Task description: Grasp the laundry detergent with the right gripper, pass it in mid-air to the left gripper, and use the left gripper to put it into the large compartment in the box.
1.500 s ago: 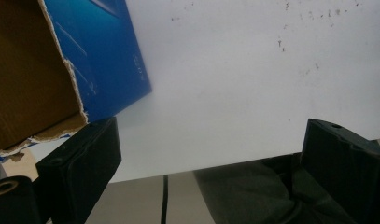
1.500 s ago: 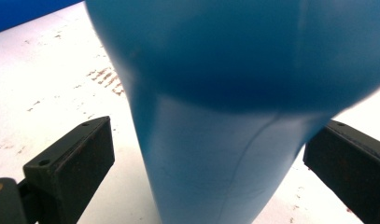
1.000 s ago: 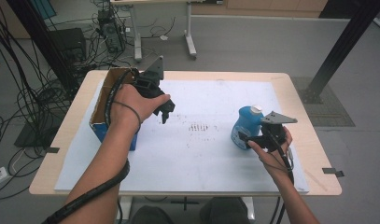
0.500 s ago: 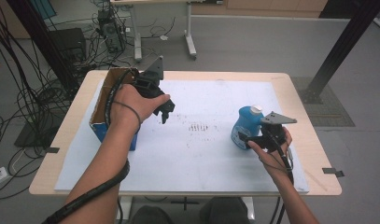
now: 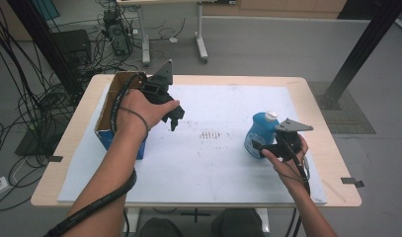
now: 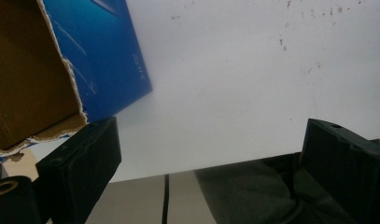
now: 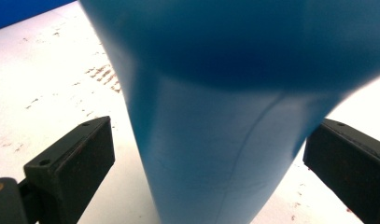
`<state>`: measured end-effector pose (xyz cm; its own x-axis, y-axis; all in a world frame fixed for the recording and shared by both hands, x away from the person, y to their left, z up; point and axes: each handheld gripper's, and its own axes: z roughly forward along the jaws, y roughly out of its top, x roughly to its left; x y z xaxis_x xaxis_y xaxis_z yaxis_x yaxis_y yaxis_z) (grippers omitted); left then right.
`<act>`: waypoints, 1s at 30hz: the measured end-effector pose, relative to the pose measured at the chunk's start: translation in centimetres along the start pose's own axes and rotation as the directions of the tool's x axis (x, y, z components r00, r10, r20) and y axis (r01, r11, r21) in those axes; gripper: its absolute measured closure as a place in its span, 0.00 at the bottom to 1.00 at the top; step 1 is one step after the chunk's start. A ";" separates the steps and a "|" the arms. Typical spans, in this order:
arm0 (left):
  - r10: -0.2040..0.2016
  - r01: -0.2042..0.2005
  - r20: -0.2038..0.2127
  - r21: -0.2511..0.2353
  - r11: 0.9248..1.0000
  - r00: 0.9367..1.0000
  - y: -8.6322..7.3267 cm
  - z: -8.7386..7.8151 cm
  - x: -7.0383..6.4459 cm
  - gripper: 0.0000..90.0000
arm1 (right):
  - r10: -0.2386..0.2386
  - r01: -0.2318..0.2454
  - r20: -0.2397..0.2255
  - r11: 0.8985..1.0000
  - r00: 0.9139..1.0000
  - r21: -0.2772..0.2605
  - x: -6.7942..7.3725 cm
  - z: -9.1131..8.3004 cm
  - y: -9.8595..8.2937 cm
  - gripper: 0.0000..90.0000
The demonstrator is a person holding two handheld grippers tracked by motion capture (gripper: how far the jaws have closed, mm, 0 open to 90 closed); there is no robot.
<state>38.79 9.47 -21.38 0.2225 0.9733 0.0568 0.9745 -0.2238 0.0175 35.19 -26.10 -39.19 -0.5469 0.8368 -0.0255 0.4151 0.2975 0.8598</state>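
Observation:
A blue plastic bottle [image 5: 259, 131] with a white cap stands on the white sheet [image 5: 213, 158] at the right. My right gripper [image 5: 258, 147] is open at its near side. In the right gripper view the bottle [image 7: 215, 116] stands between the two jaws of my right gripper [image 7: 214, 140], with a gap on each side. My left gripper [image 5: 174, 118] hangs open above the sheet, just right of a cardboard box [image 5: 113, 111] with blue sides. In the left gripper view nothing lies between the wide-apart jaws of my left gripper [image 6: 211, 140], and the box's blue side [image 6: 108, 60] is at the upper left.
The sheet covers most of a wooden table [image 5: 332, 148] and has small dark specks [image 5: 208, 134] at its middle. Cables and a desk frame lie on the floor beyond the far edge. A black post [image 5: 356, 54] rises at the far right.

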 end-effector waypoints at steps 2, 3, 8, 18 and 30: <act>-0.001 0.001 0.002 0.001 1.000 1.000 0.0 0.0 0.1 0.06 | 0.001 -0.001 0.000 1.000 1.000 0.000 0.0 0.0 0.0 0.02; -0.001 0.001 0.002 0.001 1.000 1.000 0.0 0.0 0.1 0.06 | 0.001 -0.001 0.000 1.000 1.000 0.000 0.0 0.0 0.0 0.02; -0.004 0.004 -0.001 0.000 1.000 1.000 0.0 -0.1 0.1 0.06 | 0.005 -0.005 0.004 1.000 1.000 0.000 0.0 0.2 0.0 0.04; -0.002 0.002 0.001 0.002 1.000 1.000 0.0 0.3 0.2 0.06 | 0.013 -0.013 -0.002 1.000 1.000 -0.006 0.1 0.4 -0.2 0.13; 0.001 -0.001 0.004 0.012 1.000 1.000 0.0 0.8 0.1 0.06 | 0.021 -0.021 -0.025 1.000 0.999 -0.022 0.2 0.7 -0.7 0.33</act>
<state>38.84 9.59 -22.13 0.2236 0.9732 0.0530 0.9745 -0.2242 0.0056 35.34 -25.85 -40.21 -0.5561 0.8311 0.0050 0.4109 0.2697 0.8709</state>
